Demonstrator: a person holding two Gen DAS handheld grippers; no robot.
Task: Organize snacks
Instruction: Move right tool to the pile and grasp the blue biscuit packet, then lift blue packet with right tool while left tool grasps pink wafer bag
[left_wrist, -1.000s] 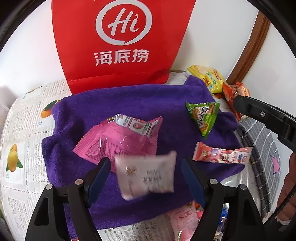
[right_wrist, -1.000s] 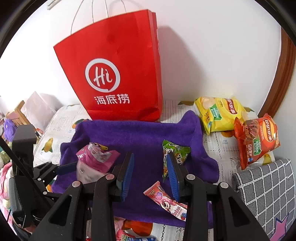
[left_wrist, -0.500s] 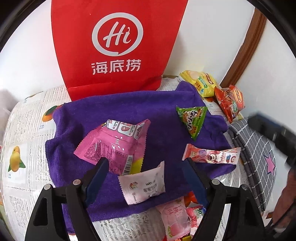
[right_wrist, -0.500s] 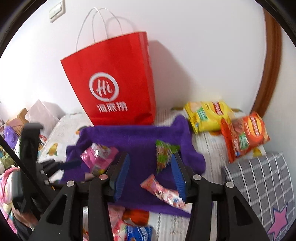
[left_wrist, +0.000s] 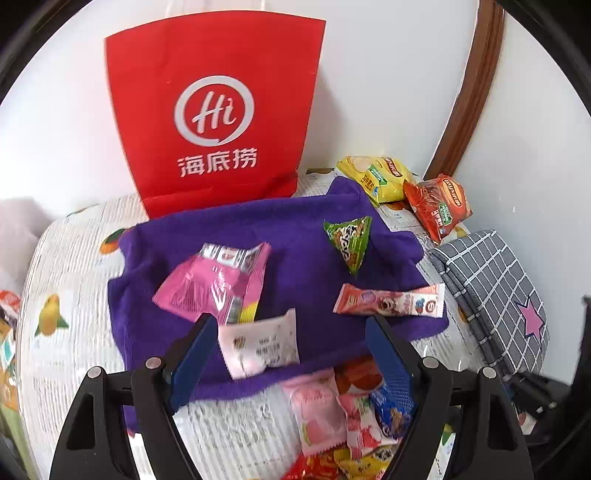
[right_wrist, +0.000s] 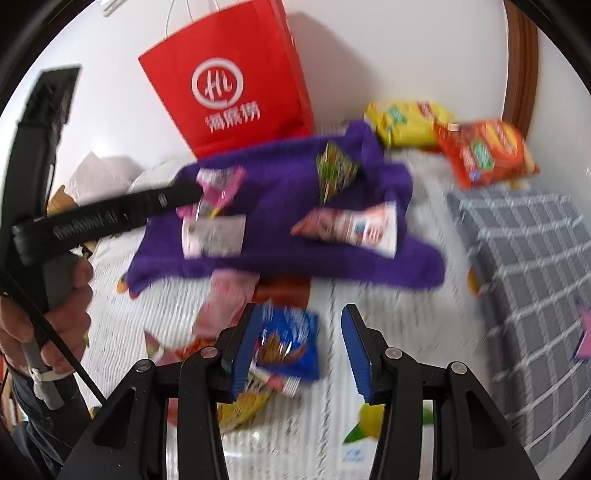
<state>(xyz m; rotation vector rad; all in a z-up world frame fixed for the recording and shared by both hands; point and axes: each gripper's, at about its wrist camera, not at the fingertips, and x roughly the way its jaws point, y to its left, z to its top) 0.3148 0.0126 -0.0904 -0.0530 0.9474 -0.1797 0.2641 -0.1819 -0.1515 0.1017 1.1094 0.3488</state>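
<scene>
Your left tongs hang open over the near edge of the purple towel, gripping nothing; the pale pink-and-white packet lies flat on the towel between the blue pads without touching them. Your right tongs are also spread and empty, poised over the heap of loose snacks on the fruit-print bed cover, with the blue packet just beside the left pad; that view is blurred, so finer detail there cannot be read.

On the towel, the pink bag sits toward the left side, the green triangular packet toward the far right corner, and the long strawberry-print bar along the right edge. The remaining heap lies on the bed cover just off the towel's near edge. The red paper bag stands upright against the wall at the towel's far edge. A yellow chip bag and an orange chip bag lie at the bed's far right corner, and a grey checked cushion rests along the right side.
</scene>
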